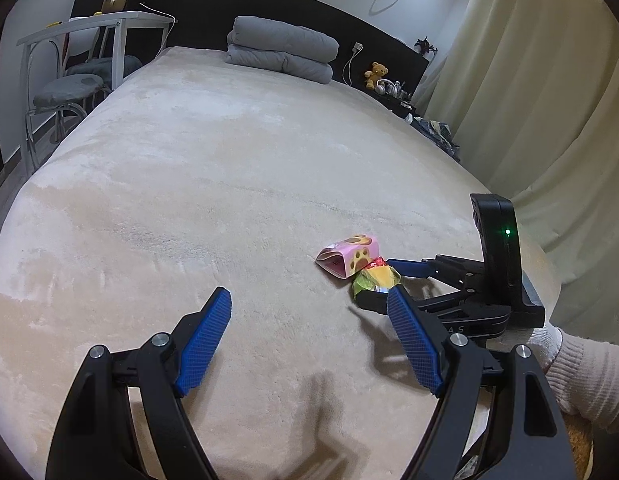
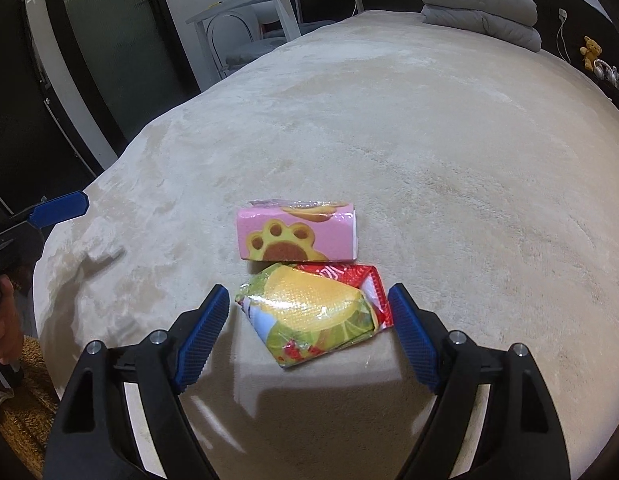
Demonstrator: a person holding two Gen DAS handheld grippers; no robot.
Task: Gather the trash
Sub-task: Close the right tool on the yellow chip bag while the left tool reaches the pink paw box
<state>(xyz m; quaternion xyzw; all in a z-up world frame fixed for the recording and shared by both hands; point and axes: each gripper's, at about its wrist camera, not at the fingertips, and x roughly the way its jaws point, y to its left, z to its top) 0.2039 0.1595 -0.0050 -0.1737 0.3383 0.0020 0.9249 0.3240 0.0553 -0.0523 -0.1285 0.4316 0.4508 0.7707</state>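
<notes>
Two bits of trash lie on the bed w/ the cream plush blanket [image 2: 429, 152], toward its near end. The pink plastic-wrapped packet w/ a yellow-and-brown paw print [image 2: 297, 236] lies flat; touching its near edge is the crumpled shiny snack wrapper in yellow, green and red [image 2: 317, 312], tilted a bit.

Right gripper [image 2: 309, 332], black frame w/ blue ribbed fingers [image 2: 201, 336], points down at the snack wrapper. Fingers stand wide, one on either side of the wrapper; a small gap shows on both sides, so pads don't press on it. Nothing held. In the left wrist view the same gripper [image 1: 383, 280] comes in from the right, a hand in a white knit glove [image 1: 581, 376] behind it, wrapper [image 1: 375, 280] at its tips, pink packet [image 1: 349, 260] just past.

Left gripper [image 1: 309, 340] hovers over bare blanket, left of the trash and apart from it. Fingers [image 1: 205, 340] wide, empty. One of its blue finger tips [image 2: 59, 208] shows at the left edge of the right wrist view.

Far end of bed: folded grey quilt [image 1: 281, 52] against the black headboard [image 1: 189, 4]. Small brown teddy bear [image 1: 376, 74] sits to the quilt's right. White table [image 1: 97, 26] and grey-cushioned chairs [image 1: 67, 88] stand beside the bed on the left. Cream curtains [image 1: 529, 92] hang on the right.
</notes>
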